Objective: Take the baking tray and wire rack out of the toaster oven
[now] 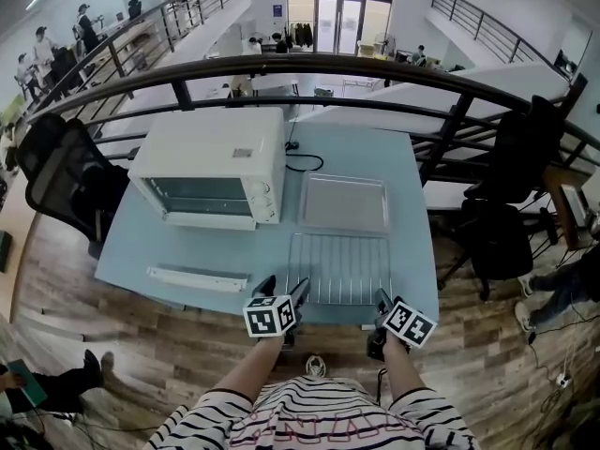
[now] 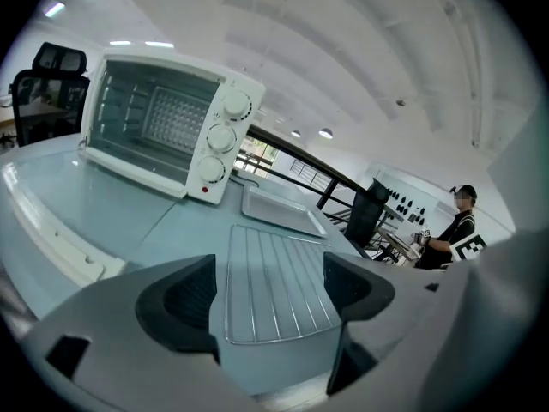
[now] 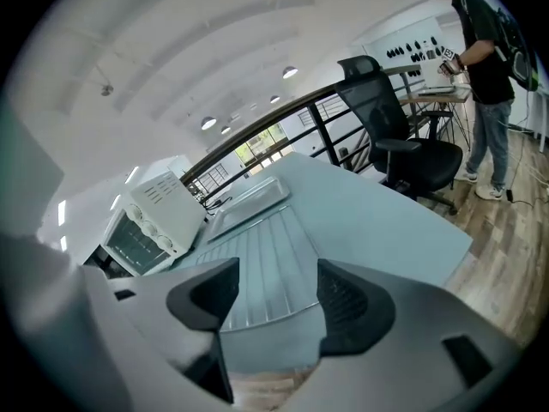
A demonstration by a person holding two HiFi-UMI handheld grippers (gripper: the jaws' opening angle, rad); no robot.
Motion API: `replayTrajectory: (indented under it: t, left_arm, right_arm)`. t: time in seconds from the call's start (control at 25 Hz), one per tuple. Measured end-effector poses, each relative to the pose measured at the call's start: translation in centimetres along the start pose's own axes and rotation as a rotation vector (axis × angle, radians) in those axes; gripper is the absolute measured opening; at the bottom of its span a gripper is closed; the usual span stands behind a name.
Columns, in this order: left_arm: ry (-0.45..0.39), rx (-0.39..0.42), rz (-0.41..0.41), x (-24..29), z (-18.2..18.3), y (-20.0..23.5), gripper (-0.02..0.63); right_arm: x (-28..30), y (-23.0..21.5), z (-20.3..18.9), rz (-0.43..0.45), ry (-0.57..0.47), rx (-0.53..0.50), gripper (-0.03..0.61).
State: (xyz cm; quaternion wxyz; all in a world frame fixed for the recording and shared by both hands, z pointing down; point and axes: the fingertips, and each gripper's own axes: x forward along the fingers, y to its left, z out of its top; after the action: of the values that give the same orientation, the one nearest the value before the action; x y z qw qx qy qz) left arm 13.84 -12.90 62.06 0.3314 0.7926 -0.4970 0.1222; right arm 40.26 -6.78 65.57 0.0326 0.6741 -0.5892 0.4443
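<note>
Head view shows the silver wire rack lying flat on the pale blue table just ahead of both grippers, with the shallow grey metal baking tray beyond it. The left gripper and right gripper hover with jaws spread wide, gripping nothing. The white toaster oven, ahead-left, shows neither item inside, so the unloading looks finished.

The table bears toaster oven, baking tray, wire rack, white panel.
</note>
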Motion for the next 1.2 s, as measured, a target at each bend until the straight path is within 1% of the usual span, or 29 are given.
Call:
replayTrajectory:
  t: [0.16, 0.24, 0.36, 0.44, 0.56, 0.68, 0.76, 0.92, 1.0, 1.08, 1.2]
  left_arm:
    - [-0.078, 0.113, -0.068, -2.7, 3.2, -0.6, 0.368]
    - [-0.115, 0.137, -0.100, -4.5, 4.6, -0.4, 0.368]
    - [-0.173, 0.158, -0.132, -7.6, 6.6, 0.6, 0.368]
    - [-0.201, 0.198, -0.144, -9.8, 7.6, 1.3, 0.368]
    - [-0.217, 0.252, -0.144, -12.6, 8.3, 2.8, 0.368]
    - [-0.227, 0.259, -0.134, -15.3, 8.5, 4.8, 0.368]
    - [-0.233, 0.251, -0.131, -16.8, 8.5, 6.1, 0.368]
    - [-0.244, 0.241, -0.123, -19.6, 8.6, 8.7, 0.361]
    - [-0.252, 0.248, -0.121, -20.8, 8.6, 9.8, 0.325]
    - [-0.254, 0.273, -0.120, -22.0, 8.6, 10.5, 0.241]
    - [-0.247, 0.304, -0.128, -23.5, 8.3, 11.4, 0.185]
  right_arm:
    - [-1.3, 4.1, 0.4, 0.043, -0.054, -0.036, 0.296]
    - [-2.2, 6.5, 0.6, 0.064, -0.088, -0.059, 0.282]
    - [-3.7, 10.7, 0.7, 0.101, -0.145, -0.115, 0.201]
    - [-4.6, 13.6, 0.4, 0.135, -0.173, -0.155, 0.191]
    - [-5.5, 17.7, -0.7, 0.184, -0.194, -0.192, 0.152]
    - [-6.3, 21.1, -2.3, 0.218, -0.196, -0.235, 0.129]
    - [-6.7, 22.9, -3.4, 0.231, -0.199, -0.262, 0.101]
    - [-7.4, 26.2, -5.3, 0.257, -0.210, -0.295, 0.070]
    - [-7.6, 27.8, -6.3, 0.272, -0.213, -0.310, 0.060]
    - [-7.9, 29.4, -7.3, 0.295, -0.213, -0.318, 0.055]
    - [-8.2, 31.7, -9.0, 0.334, -0.209, -0.336, 0.049]
